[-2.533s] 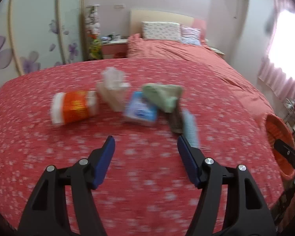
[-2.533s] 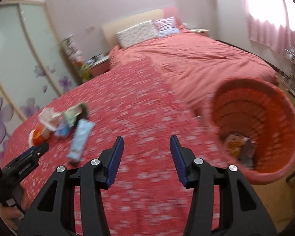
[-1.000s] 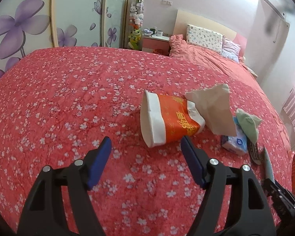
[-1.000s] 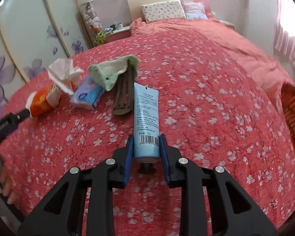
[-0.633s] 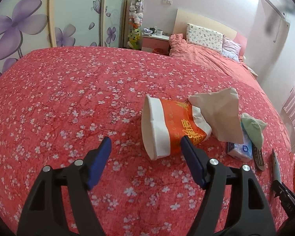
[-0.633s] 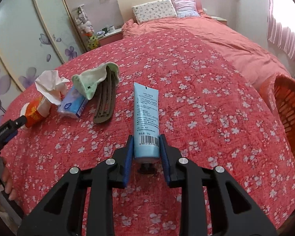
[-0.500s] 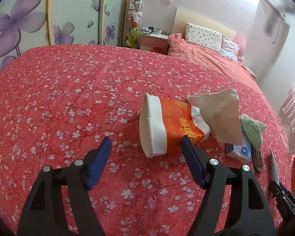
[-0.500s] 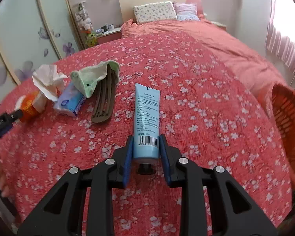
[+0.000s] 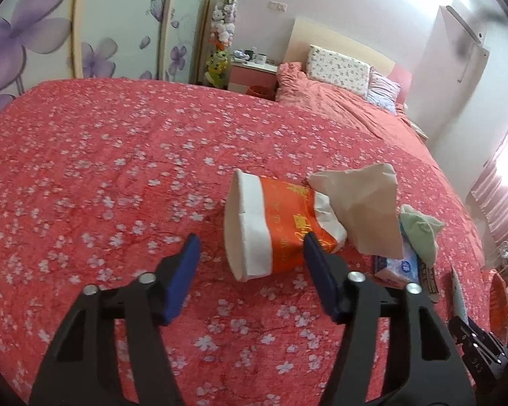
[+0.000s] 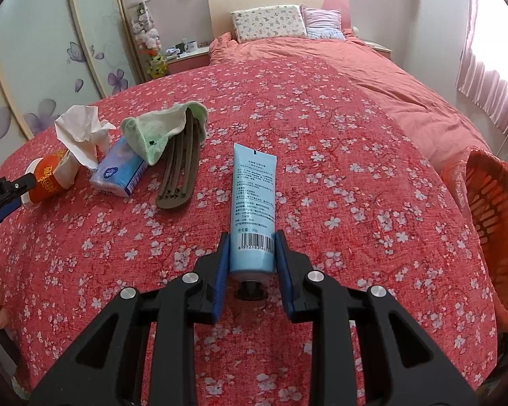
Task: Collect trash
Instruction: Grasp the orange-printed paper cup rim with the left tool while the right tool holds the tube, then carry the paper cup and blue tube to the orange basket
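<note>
My right gripper [image 10: 252, 245] is shut on the capped end of a light blue tube [image 10: 254, 199], held above the red flowered bedspread. My left gripper [image 9: 249, 248] is open, its fingers on either side of the near end of an orange and white paper cup [image 9: 274, 231] lying on its side; the cup [image 10: 47, 177] also shows in the right wrist view. A crumpled tissue [image 9: 362, 206] sits at the cup's far end. Beyond lie a blue tissue pack [image 10: 120, 171], a green cloth [image 10: 159, 130] and a brown comb [image 10: 179, 169].
An orange plastic basket [image 10: 491, 223] stands off the bed's right edge; it also shows in the left wrist view [image 9: 498, 299]. Pillows [image 10: 267, 23] and a headboard are at the far end. A nightstand [image 9: 252, 71] and flowered wardrobe doors [image 9: 34, 40] line the left side.
My left gripper has moved closer to the orange cup, which now lies between its fingers. My right gripper holds the blue tube lifted and has swung slightly toward the basket side.
</note>
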Demonstrator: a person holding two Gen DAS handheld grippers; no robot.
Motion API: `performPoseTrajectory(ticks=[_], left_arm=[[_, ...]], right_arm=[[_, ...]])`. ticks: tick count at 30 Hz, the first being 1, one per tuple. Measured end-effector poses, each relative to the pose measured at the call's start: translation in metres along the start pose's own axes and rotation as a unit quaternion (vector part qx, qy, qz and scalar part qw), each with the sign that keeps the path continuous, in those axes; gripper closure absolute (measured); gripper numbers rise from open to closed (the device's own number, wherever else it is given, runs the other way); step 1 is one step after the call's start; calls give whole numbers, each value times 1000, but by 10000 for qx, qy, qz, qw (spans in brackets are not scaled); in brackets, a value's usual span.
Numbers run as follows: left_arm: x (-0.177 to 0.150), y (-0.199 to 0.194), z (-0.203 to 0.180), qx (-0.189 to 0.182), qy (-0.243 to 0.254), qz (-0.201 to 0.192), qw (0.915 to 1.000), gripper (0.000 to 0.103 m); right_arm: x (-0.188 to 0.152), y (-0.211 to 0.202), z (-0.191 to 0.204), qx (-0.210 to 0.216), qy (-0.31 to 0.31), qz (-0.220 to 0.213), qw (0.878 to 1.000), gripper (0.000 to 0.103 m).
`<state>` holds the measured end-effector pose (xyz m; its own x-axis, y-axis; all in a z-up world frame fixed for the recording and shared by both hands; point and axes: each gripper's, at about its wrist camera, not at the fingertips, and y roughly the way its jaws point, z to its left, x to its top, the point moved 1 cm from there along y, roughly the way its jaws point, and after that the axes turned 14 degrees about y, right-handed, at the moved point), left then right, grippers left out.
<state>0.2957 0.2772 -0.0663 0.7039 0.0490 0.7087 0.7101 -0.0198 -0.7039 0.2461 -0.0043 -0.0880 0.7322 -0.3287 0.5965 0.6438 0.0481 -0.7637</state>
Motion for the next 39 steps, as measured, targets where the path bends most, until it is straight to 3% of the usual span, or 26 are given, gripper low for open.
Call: performPoseTrajectory(ticks=[2,10,15,27,39], left_arm=[[1,2,-3,-166,18,-10,9999,57],[-5,5,-28,-573,211,-29,9981,75],[-8,-4,-37,-590,354,-134,9975,99],[0,-48,-20,-368,200,-481,9980,99],[17,-108,-72,-650,591,-955,9915,99]], right_arm=[[-1,-1,0,5,-3,2,10000,77],[-7,-7,-3,69,19,45,10000,77],[-10,-13,-7,140,18,33,9999,77],[-7,-47,-7,362,10,-278,9990,77],[14,-95,-25,562,221,-863,9944,77]])
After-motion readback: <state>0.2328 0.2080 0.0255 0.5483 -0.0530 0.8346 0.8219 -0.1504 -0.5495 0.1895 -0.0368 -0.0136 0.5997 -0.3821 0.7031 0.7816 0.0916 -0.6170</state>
